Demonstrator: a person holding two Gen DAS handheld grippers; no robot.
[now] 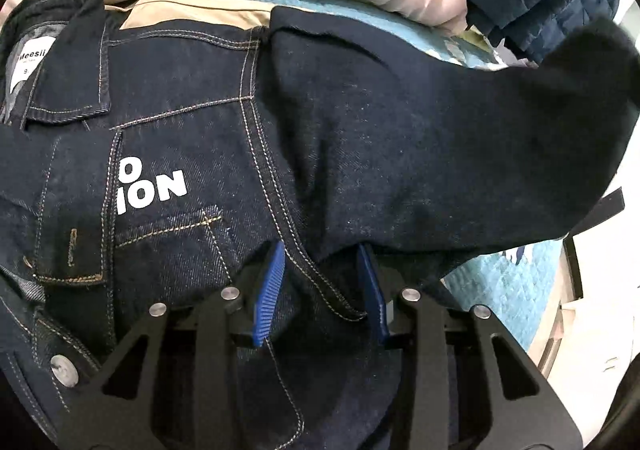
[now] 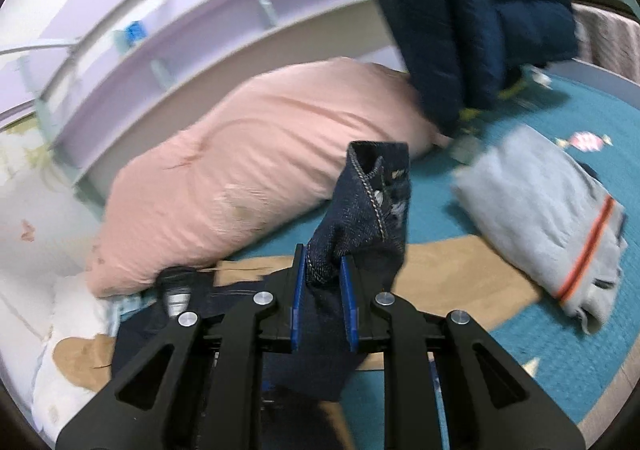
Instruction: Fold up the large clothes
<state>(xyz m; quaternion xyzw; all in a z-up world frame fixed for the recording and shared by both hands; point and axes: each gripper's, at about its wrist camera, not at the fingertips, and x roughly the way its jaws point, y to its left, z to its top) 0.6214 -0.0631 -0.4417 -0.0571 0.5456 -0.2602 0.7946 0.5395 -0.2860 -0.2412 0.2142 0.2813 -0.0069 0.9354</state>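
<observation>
A dark denim jacket with white letters lies spread on the bed and fills the left wrist view. Its sleeve stretches to the right and is raised. My left gripper has its blue pads apart, standing over the jacket's side seam; fabric lies between them. My right gripper is shut on the sleeve's cuff end, which sticks up above the pads, held above the bed.
A pink pillow lies at the head of the teal bed cover. A folded grey garment sits on the right. A tan garment lies under the jacket. A navy puffer jacket hangs behind. A lilac headboard shelf stands beyond.
</observation>
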